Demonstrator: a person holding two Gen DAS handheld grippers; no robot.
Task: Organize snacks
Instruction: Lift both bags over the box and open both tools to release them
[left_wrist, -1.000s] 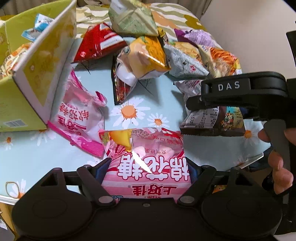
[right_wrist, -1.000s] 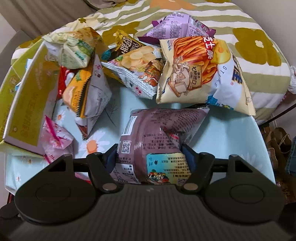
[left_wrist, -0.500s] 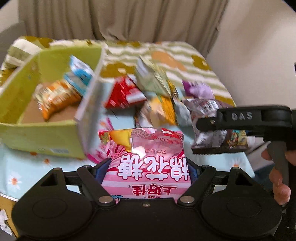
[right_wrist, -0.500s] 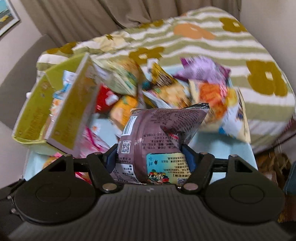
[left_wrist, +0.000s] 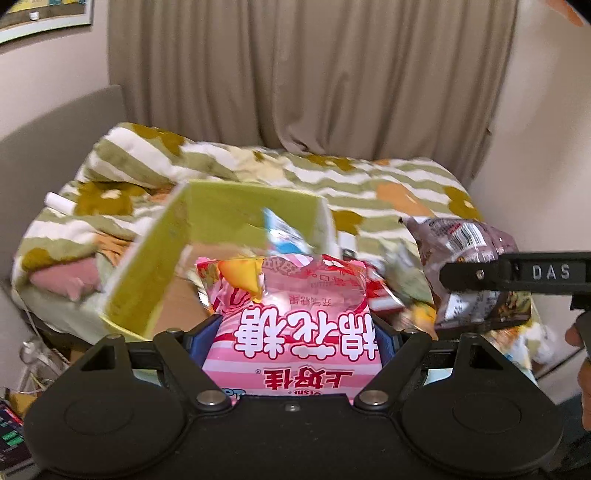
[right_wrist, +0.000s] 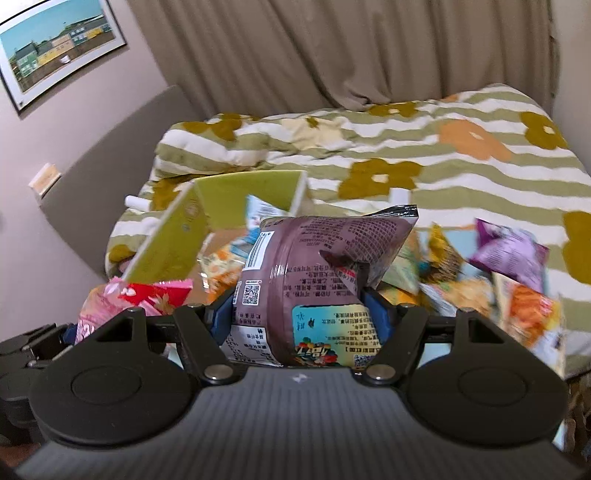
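My left gripper (left_wrist: 291, 332) is shut on a pink marshmallow bag (left_wrist: 291, 317) and holds it in the air in front of the open green box (left_wrist: 251, 214). My right gripper (right_wrist: 297, 314) is shut on a brown-purple snack bag (right_wrist: 317, 266), also lifted, right of the box (right_wrist: 243, 188). In the left wrist view the right gripper (left_wrist: 517, 275) shows side-on with its brown bag (left_wrist: 465, 240). In the right wrist view the pink bag (right_wrist: 122, 299) shows at lower left. The box holds a blue-white pack (left_wrist: 280, 232) and an orange pack (right_wrist: 221, 262).
Several loose snack bags lie right of the box: a purple one (right_wrist: 509, 251), an orange one (right_wrist: 532, 314) and yellow ones (right_wrist: 443, 254). Behind is a bed with a green-striped flowered quilt (right_wrist: 443, 147), a grey headboard (right_wrist: 110, 155) and a curtain (left_wrist: 314, 74).
Both grippers have risen and tilted up with their bags. The view has swung from the table top to the box opening and the bed behind. The box now sits straight ahead.
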